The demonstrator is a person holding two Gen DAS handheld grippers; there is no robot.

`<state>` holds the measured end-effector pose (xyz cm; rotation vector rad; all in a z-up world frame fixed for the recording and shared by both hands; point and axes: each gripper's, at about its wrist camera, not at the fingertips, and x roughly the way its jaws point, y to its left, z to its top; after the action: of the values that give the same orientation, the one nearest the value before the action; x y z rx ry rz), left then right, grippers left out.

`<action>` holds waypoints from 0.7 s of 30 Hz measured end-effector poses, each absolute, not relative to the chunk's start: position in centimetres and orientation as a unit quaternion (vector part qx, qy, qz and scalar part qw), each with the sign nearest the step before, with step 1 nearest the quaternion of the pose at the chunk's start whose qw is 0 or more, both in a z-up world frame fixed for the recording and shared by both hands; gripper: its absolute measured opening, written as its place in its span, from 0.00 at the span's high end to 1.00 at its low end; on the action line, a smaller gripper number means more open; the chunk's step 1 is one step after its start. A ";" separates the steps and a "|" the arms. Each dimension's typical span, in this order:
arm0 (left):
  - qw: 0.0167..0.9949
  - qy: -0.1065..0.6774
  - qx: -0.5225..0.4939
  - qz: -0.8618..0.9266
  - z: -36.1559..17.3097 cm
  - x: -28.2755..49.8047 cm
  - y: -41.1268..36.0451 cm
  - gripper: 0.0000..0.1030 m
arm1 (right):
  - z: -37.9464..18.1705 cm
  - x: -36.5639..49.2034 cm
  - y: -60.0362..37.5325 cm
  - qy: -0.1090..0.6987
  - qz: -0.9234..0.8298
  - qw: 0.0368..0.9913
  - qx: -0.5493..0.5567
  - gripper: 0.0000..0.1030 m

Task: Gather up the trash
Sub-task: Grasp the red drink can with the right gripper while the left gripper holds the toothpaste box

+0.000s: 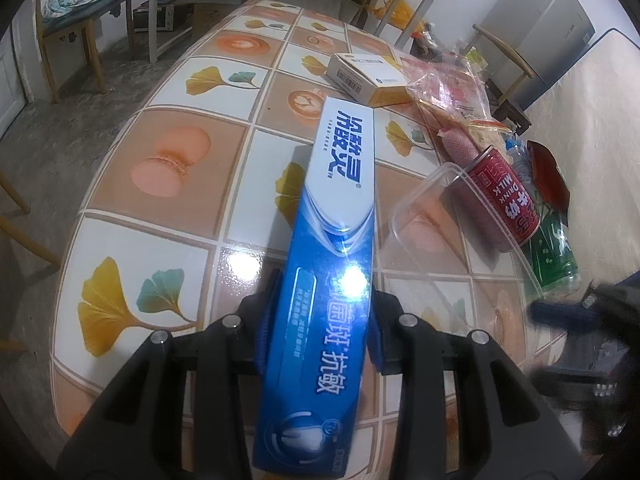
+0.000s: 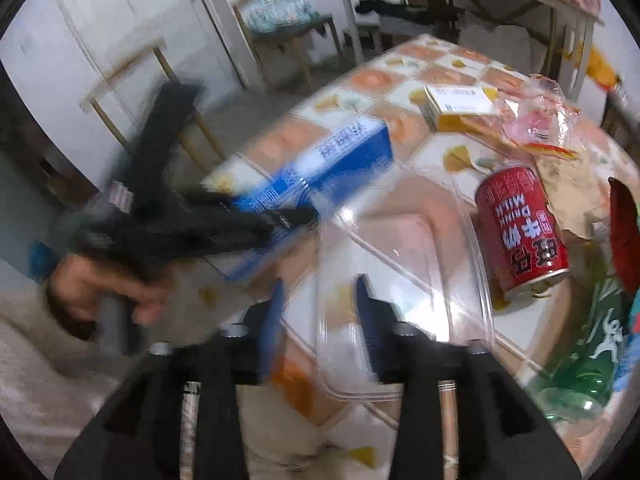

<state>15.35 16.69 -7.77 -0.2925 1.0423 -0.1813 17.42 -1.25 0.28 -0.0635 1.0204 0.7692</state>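
My left gripper (image 1: 320,320) is shut on a long blue and white toothpaste box (image 1: 336,216), held above the tiled table (image 1: 168,240). The box and the left gripper also show blurred in the right wrist view (image 2: 320,168). My right gripper (image 2: 320,316) stands open at the near edge of a clear plastic container (image 2: 400,272) that lies on the table; the container's rim lies between the fingers. A red milk can (image 2: 520,232) lies right of the container, also in the left wrist view (image 1: 504,196).
A white and yellow carton (image 1: 368,76) and crumpled clear wrappers (image 1: 448,88) lie at the far right of the table. A green bottle (image 2: 588,360) lies at the right edge. Chairs (image 1: 76,16) and a desk stand beyond the table.
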 end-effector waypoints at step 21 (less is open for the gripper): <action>0.851 0.496 -0.148 -0.090 -7.6 15.4 17.1 0.67 | -2.4 30.6 -5.2 0.557 0.173 0.803 -0.124 0.42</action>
<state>15.44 17.06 -7.62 -0.3106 1.0440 -0.1887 30.56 -5.20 -2.39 -0.2666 1.1938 0.3703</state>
